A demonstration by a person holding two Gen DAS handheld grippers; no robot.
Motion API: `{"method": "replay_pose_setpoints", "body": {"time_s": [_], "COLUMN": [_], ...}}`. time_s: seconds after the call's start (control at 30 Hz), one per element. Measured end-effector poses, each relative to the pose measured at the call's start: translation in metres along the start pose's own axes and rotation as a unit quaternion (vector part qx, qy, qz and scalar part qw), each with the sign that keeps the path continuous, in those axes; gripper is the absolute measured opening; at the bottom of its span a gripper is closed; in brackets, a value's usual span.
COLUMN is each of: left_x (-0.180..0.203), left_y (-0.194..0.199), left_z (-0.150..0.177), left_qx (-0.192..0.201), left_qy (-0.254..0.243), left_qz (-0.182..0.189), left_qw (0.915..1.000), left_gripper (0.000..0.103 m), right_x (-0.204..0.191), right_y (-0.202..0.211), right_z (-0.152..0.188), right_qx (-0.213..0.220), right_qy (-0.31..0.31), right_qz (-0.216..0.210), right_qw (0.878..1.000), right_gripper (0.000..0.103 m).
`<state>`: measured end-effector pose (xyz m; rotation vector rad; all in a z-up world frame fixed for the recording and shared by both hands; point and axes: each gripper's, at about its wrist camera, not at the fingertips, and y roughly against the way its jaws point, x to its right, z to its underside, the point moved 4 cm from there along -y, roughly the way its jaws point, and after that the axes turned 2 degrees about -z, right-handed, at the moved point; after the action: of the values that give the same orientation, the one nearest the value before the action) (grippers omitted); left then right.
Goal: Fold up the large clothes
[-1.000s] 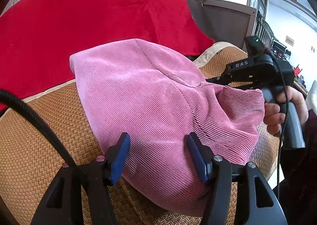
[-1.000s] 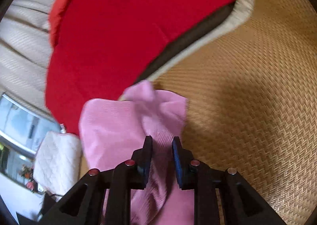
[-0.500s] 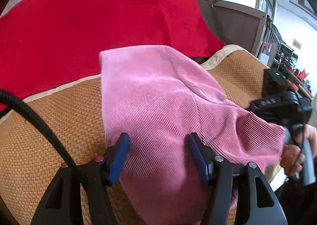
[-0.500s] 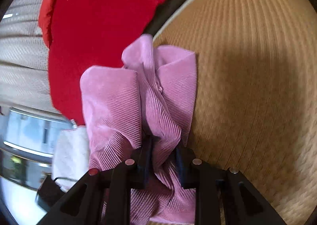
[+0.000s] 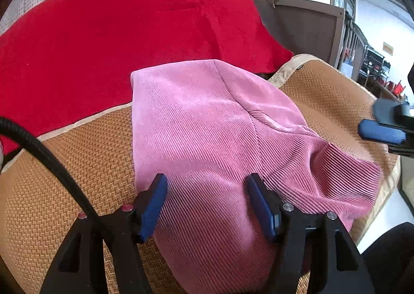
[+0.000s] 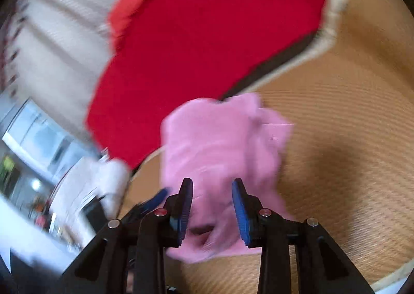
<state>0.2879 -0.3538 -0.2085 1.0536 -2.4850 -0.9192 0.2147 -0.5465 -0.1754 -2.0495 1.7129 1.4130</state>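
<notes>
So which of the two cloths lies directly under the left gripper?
The pink ribbed garment, on the woven mat. The red cloth lies farther back.

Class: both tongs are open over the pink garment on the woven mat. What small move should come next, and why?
Probably lower the left tongs and pinch the near edge of the pink garment. It lies bunched and creased toward its right side on the woven mat, nothing grips it, and the right tongs are open too.
</notes>
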Motion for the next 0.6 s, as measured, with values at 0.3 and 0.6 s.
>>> {"method": "replay_pose_setpoints", "body": {"time_s": [0.3, 0.6], "left_x": [-0.035, -0.019], "left_y": [0.030, 0.009], "left_z": [0.003, 0.013], "left_qx": [0.004, -0.035], "left_qy": [0.038, 0.022], "left_qz": [0.017, 0.023], "left_qw": [0.9991, 0.9989], "left_gripper": [0.065, 0.067], "right_x": [-0.053, 0.014], "right_y": [-0.042, -0.081], "right_z": [0.028, 0.053], "right_qx": [-0.045, -0.080], "right_qy": [0.018, 0.005], "right_qz": [-0.050, 0.135], "right_qw": [0.998, 0.988], "right_gripper": [0.035, 0.001]}}
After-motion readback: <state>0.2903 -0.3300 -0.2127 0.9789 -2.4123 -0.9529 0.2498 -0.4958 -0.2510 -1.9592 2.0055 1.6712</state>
